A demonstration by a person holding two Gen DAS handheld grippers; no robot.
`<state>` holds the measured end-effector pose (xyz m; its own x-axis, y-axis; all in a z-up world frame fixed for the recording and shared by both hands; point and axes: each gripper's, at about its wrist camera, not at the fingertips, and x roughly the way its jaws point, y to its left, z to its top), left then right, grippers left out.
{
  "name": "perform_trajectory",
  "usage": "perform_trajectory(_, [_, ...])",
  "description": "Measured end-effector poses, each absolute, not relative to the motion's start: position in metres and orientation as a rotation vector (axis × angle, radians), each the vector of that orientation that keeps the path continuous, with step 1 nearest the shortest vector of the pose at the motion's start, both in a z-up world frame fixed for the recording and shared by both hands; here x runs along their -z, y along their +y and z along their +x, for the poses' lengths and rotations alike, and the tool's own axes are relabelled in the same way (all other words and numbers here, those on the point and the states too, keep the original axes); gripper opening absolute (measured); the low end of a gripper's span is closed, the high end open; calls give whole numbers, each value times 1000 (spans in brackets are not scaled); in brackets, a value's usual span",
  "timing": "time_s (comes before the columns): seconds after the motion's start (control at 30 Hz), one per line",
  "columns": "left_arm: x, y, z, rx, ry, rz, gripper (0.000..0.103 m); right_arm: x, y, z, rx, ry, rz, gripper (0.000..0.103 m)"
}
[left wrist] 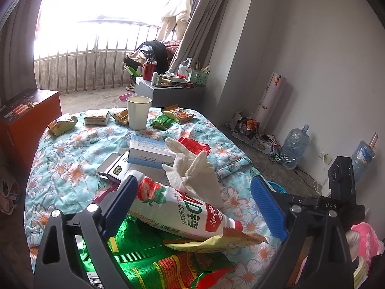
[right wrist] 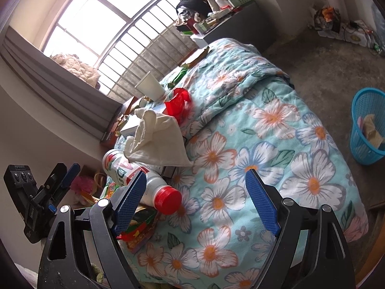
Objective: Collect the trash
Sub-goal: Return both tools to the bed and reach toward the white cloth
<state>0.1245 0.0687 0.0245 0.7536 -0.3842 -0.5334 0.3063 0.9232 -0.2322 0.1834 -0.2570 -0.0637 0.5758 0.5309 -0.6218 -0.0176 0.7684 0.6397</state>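
A white drink bottle (left wrist: pixel 178 207) with a strawberry label and red cap lies on its side on the floral quilt (left wrist: pixel 72 144). It lies between the fingers of my open left gripper (left wrist: pixel 195 202), over green and yellow snack wrappers (left wrist: pixel 149 260). A white glove (left wrist: pixel 192 168) lies just beyond it. In the right wrist view my right gripper (right wrist: pixel 196 200) is open and empty, with the bottle's red cap (right wrist: pixel 168 200) beside its left finger. The glove (right wrist: pixel 156 139) lies behind the bottle there. A blue mesh waste basket (right wrist: pixel 368 130) stands on the floor at right.
A white paper cup (left wrist: pixel 138 112), several snack packets (left wrist: pixel 96 118), a red wrapper (left wrist: pixel 195 145) and small boxes (left wrist: pixel 149 151) lie farther across the quilt. An orange box (left wrist: pixel 26 120) stands at left. A grey cluttered cabinet (left wrist: pixel 168 89) and water jugs (left wrist: pixel 294 145) stand beyond.
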Motion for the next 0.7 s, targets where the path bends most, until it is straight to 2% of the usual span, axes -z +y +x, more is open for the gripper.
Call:
perform_trajectory(0.4, [-20, 92, 129, 300, 607, -161, 93, 62, -244, 225, -462, 949, 642, 80])
perform_trajectory(0.7, [-19, 104, 131, 312, 590, -173, 93, 46, -209, 258, -512, 986, 541, 79])
